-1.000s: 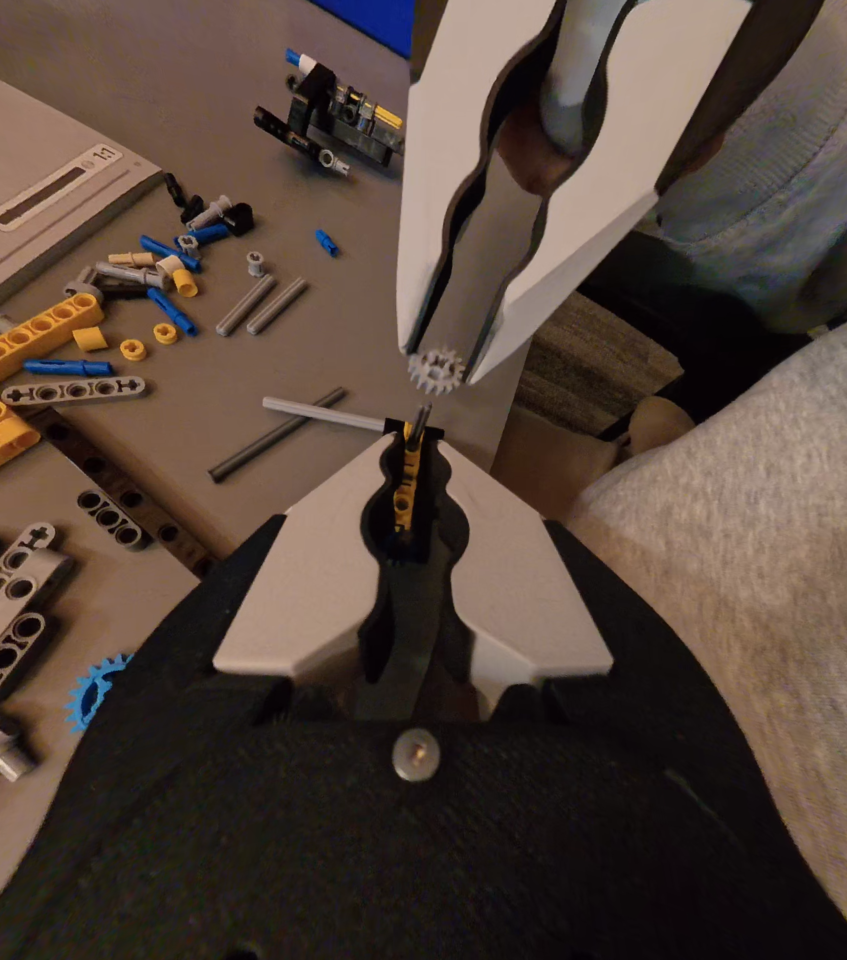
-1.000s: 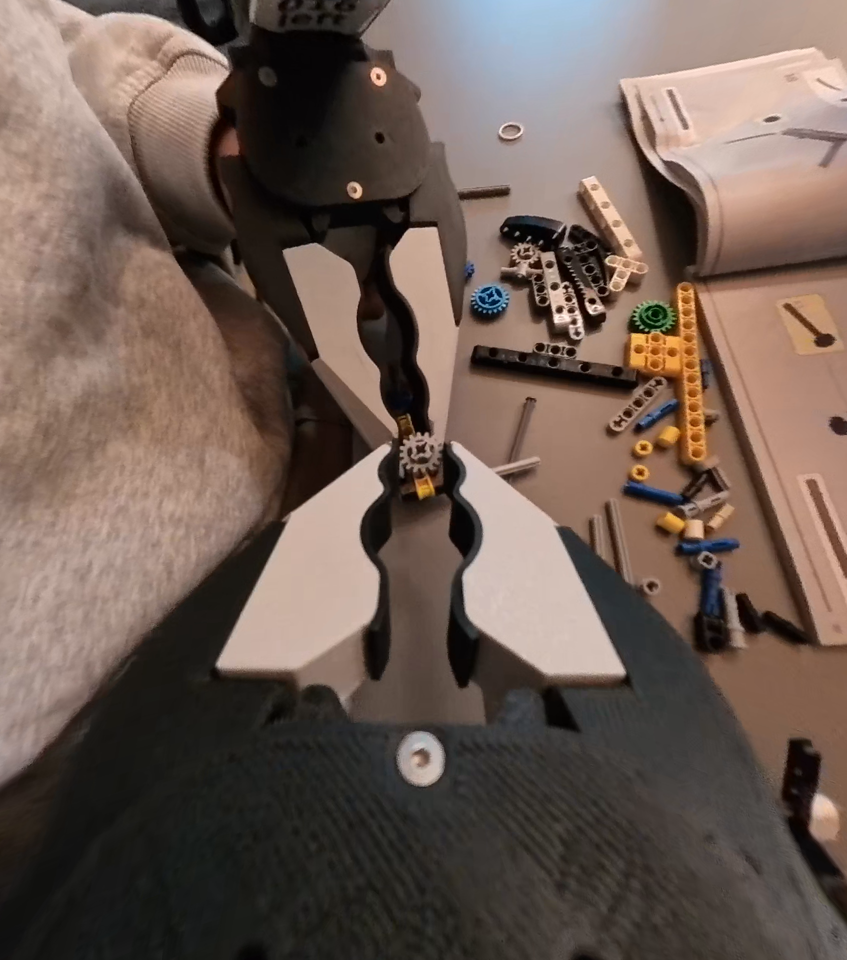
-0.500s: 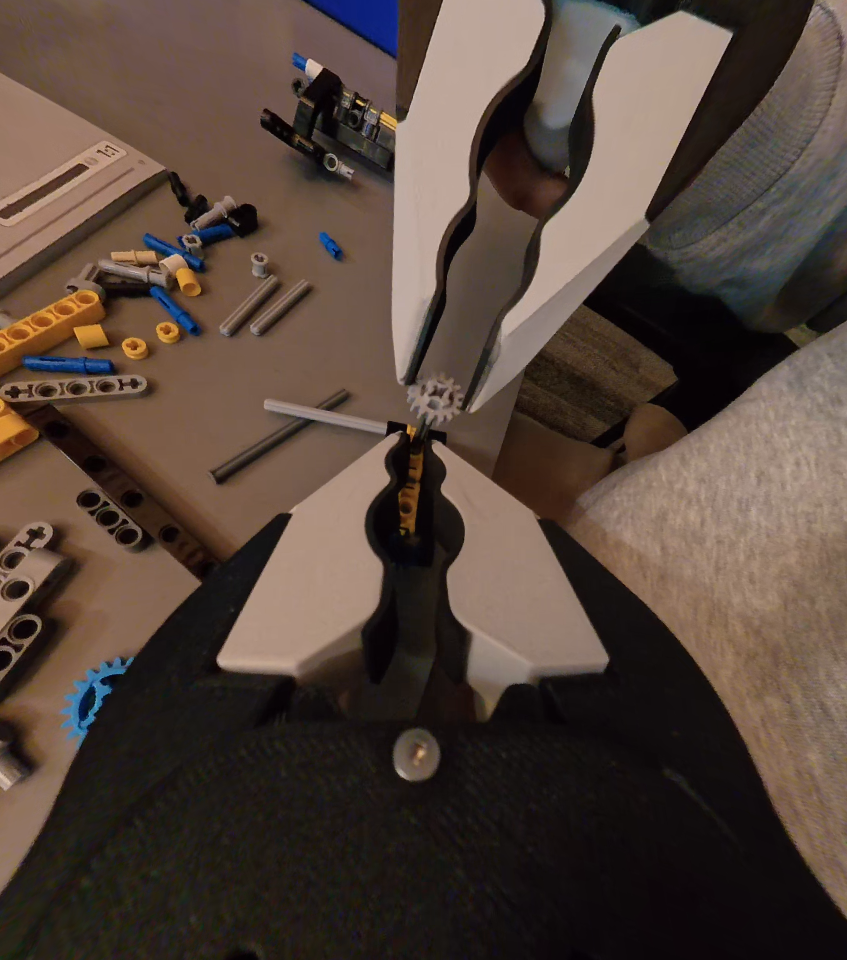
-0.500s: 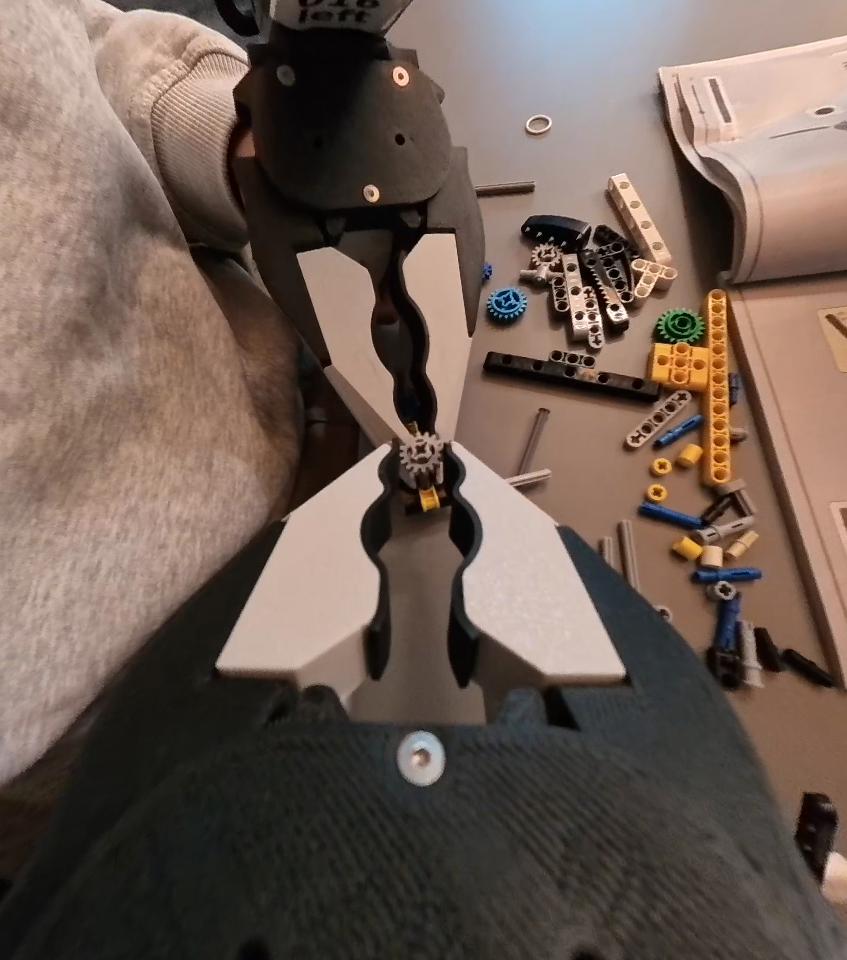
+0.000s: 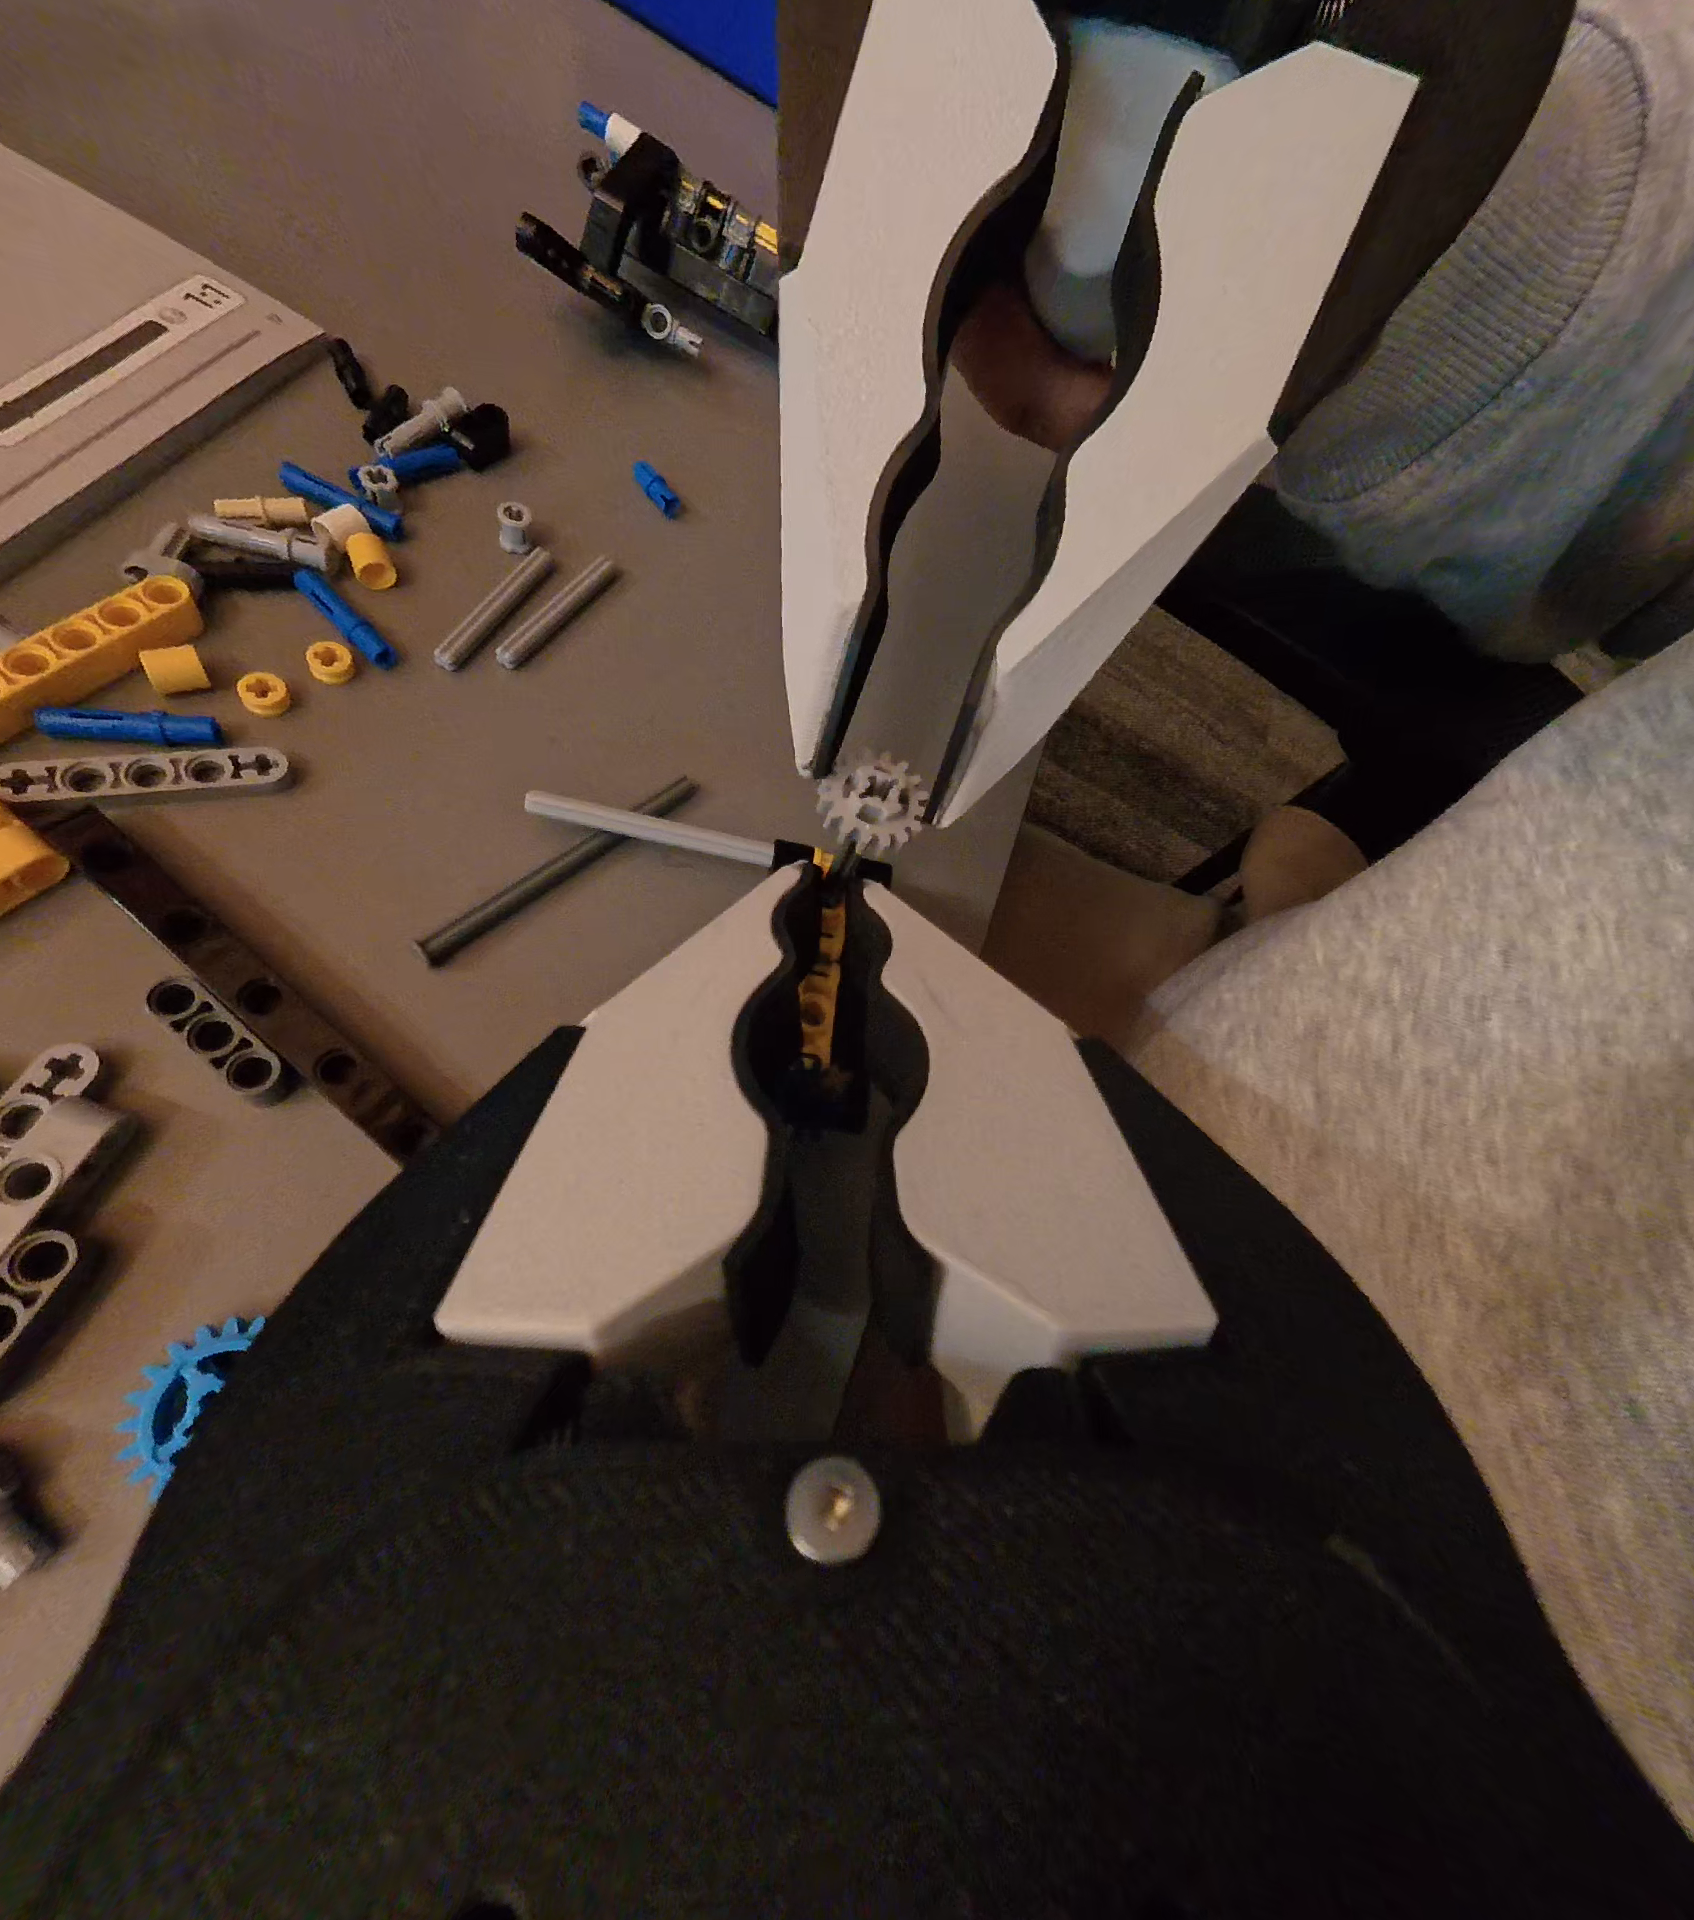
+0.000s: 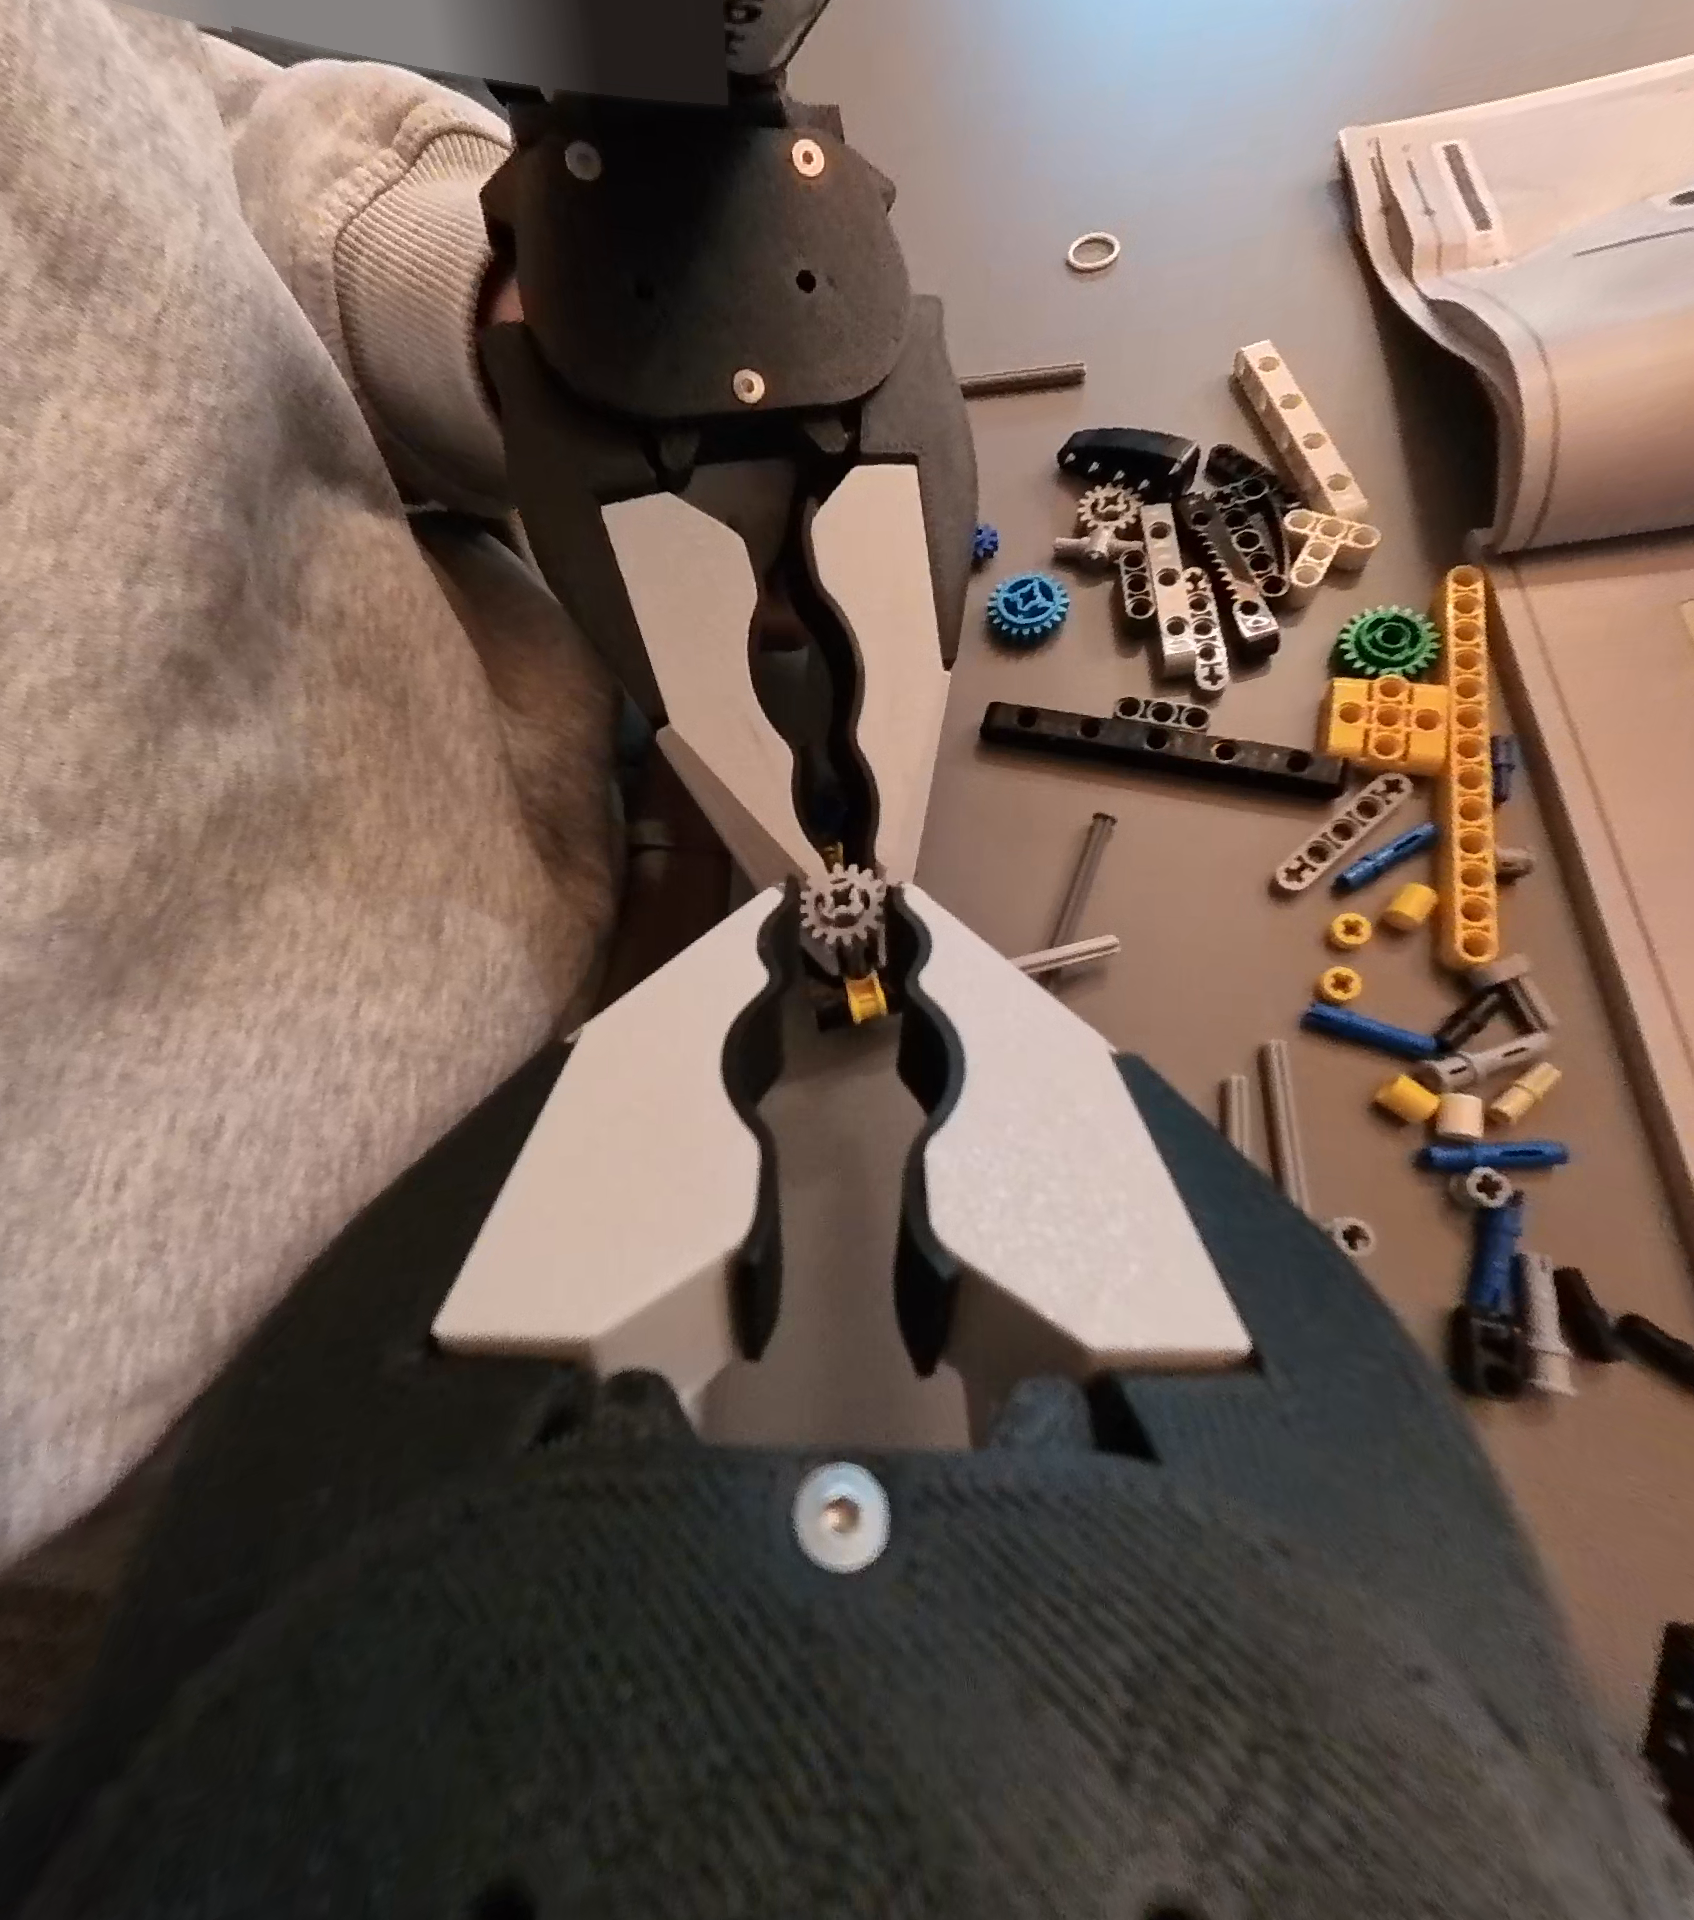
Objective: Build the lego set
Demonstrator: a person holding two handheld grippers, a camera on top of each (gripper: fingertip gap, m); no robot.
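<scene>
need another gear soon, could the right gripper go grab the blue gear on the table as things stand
Probably not yet. The right gripper is shut on the small grey gear, tip to tip with the left gripper and its black and yellow piece. The blue gear itself lies uncovered beyond them.

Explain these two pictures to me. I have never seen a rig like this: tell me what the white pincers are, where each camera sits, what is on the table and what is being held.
The white pincers are hand-held two-finger grippers, one in each of a person's hands; no robot arm is involved. Each picture comes from a camera on one gripper, looking along its fingers, so each view also shows the other gripper facing it.

The left gripper is shut on a small black and yellow assembly with a thin axle at its tip. The right gripper is shut on a small grey gear, held right at that axle.

On the grey table lie loose pieces: yellow beams, blue pins, grey axles, a blue gear, a green gear and an instruction booklet.
</scene>
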